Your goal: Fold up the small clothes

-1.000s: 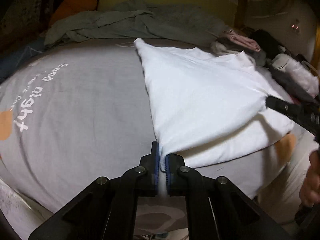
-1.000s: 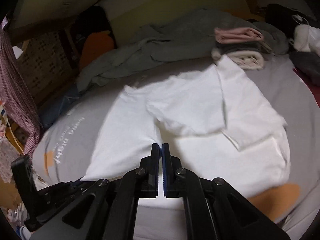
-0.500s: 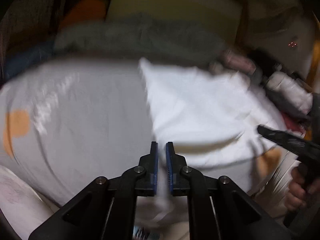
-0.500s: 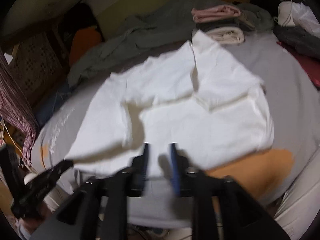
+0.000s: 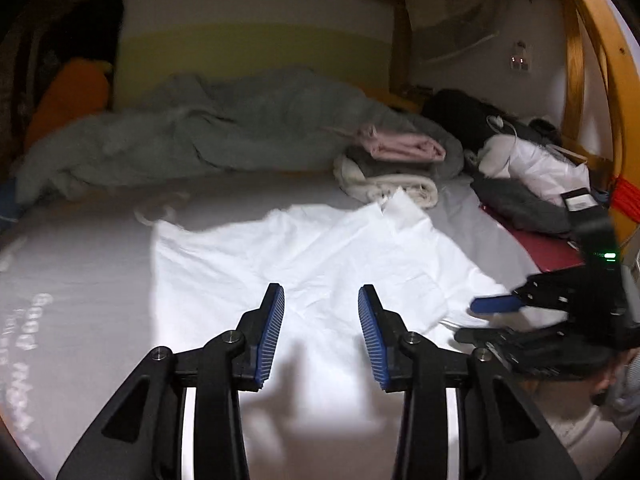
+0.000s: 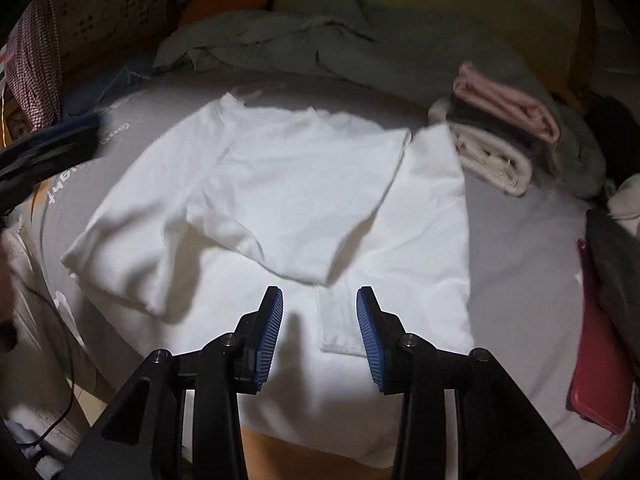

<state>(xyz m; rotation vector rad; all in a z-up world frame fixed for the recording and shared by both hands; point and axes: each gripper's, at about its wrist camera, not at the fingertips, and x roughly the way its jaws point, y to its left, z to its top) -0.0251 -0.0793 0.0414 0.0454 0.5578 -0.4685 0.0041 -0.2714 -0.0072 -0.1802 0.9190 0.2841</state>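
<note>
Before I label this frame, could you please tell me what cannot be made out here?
- Near hem of the white cotton T-shirt: right wrist view, hidden behind the black tongs with blue pads.
- White print on the grey bedsheet: left wrist view, blurred and cut off by the picture's edge.
- Bottom layers of the folded pink, grey and cream pile: too blurred to count.

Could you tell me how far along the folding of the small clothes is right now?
Done: a folded stack sits at the back. In hand: the white shirt, partly folded on the bed; left gripper and right gripper have just opened, nothing between the fingers. Left: its remaining folds.
</note>
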